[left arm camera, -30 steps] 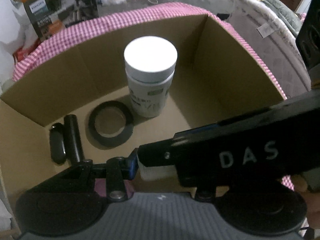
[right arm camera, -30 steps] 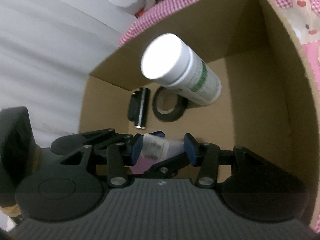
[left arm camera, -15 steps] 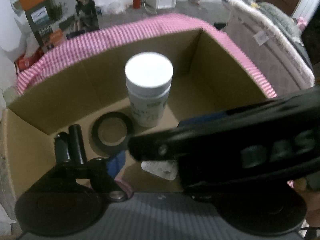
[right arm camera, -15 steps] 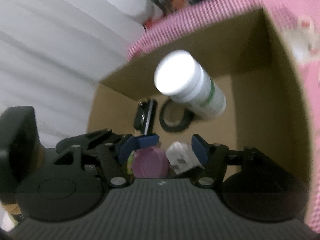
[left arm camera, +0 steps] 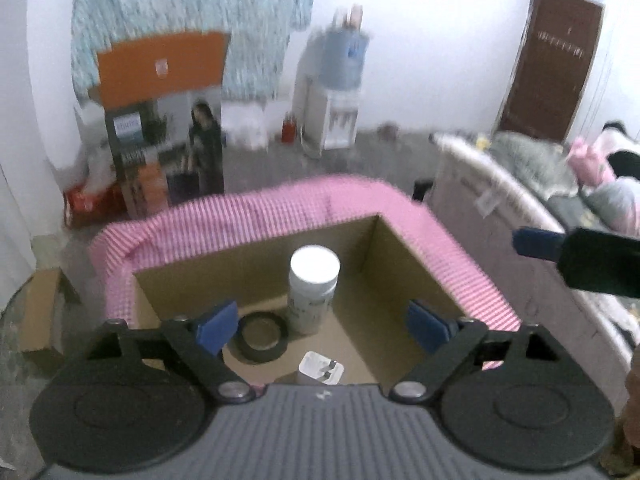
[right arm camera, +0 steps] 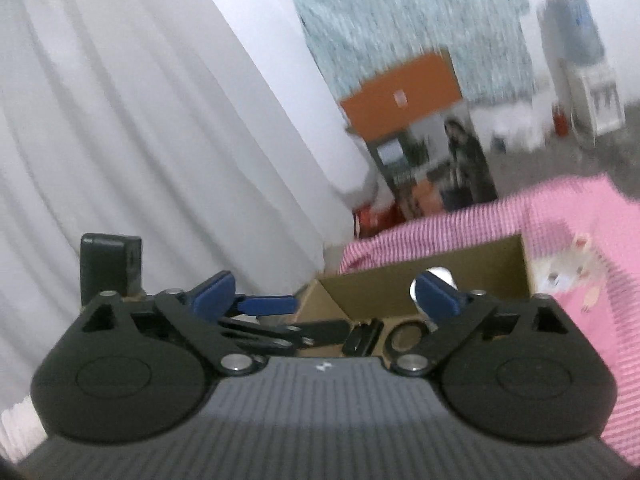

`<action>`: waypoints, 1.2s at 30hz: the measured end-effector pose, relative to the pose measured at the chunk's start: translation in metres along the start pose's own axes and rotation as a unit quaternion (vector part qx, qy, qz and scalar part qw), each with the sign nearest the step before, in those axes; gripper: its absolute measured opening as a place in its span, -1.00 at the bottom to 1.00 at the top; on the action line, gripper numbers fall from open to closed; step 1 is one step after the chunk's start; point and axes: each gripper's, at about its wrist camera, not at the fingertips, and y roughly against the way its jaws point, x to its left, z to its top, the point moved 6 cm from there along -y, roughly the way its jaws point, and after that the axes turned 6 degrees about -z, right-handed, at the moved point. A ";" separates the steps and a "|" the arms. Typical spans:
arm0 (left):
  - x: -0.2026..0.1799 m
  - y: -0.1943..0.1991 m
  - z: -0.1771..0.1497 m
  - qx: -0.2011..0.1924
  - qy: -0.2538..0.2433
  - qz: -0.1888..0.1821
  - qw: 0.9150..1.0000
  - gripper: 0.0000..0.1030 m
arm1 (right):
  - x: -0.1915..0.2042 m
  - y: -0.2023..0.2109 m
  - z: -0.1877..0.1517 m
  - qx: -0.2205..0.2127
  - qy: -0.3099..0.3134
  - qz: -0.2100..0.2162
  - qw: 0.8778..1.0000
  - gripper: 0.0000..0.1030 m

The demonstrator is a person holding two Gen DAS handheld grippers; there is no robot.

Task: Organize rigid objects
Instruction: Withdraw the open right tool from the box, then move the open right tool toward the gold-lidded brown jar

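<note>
Left claw [left arm camera: 324, 322] wide open, nothing between the blue pads [left arm camera: 218, 326]; jaws have just been opening. It hangs above the cardboard box [left arm camera: 404, 276], looking down into it. The box sits on a pink checked cloth [left arm camera: 248, 212].

Inside the box: white bottle [left arm camera: 313, 288] upright at centre, white cap up. Black tape ring [left arm camera: 262, 334] lies flat at the bottle's 8 o'clock, just beside its base. White plug adapter [left arm camera: 321, 372] lies on the box floor at the bottle's 6 o'clock, prongs showing, free of both pads, partly cut off by the claw body.

Right claw [right arm camera: 324, 298] also wide open and empty, jaws have just been opening. In the left view one of its blue tips pokes in at 3 o'clock, over the box's right edge. The right view is blurred, aimed near level: box at 3 o'clock, the bottle's cap peeking behind the right pad, the tape ring low between the fingers, a small black object [right arm camera: 362, 338] beside the ring, kind unclear. The left claw's fingers cross in at 9 o'clock.

White curtain [right arm camera: 132, 128] fills the left side of that view.
</note>
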 end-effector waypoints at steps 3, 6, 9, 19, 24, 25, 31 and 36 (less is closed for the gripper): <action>-0.008 0.032 -0.010 -0.041 0.003 0.000 0.999 0.85 | 0.005 0.036 -0.007 -0.033 0.027 -0.013 0.999 0.97; -0.013 0.055 -0.034 -0.069 0.018 0.013 0.997 0.89 | 0.003 0.066 -0.023 -0.051 0.036 -0.030 0.998 0.98; -0.014 0.067 -0.068 -0.077 0.054 0.015 0.995 0.91 | -0.004 0.087 -0.042 -0.050 0.036 -0.048 0.997 0.98; -0.033 0.050 -0.169 -0.020 0.085 0.014 0.996 0.98 | -0.022 0.082 -0.129 0.031 0.114 -0.141 0.983 0.97; -0.052 0.030 -0.199 0.006 0.042 -0.002 0.999 0.99 | -0.039 0.049 -0.164 0.084 0.084 -0.118 0.986 0.98; -0.057 0.022 -0.204 0.016 0.030 -0.006 0.999 0.99 | -0.040 0.041 -0.170 0.095 0.077 -0.110 0.986 0.98; -0.075 -0.018 -0.216 0.023 -0.042 -0.002 0.999 0.99 | -0.045 -0.014 -0.188 0.134 0.032 -0.070 0.988 0.96; -0.070 -0.047 -0.221 0.029 -0.063 0.021 0.997 0.98 | -0.054 -0.050 -0.193 0.156 0.007 -0.057 0.986 0.78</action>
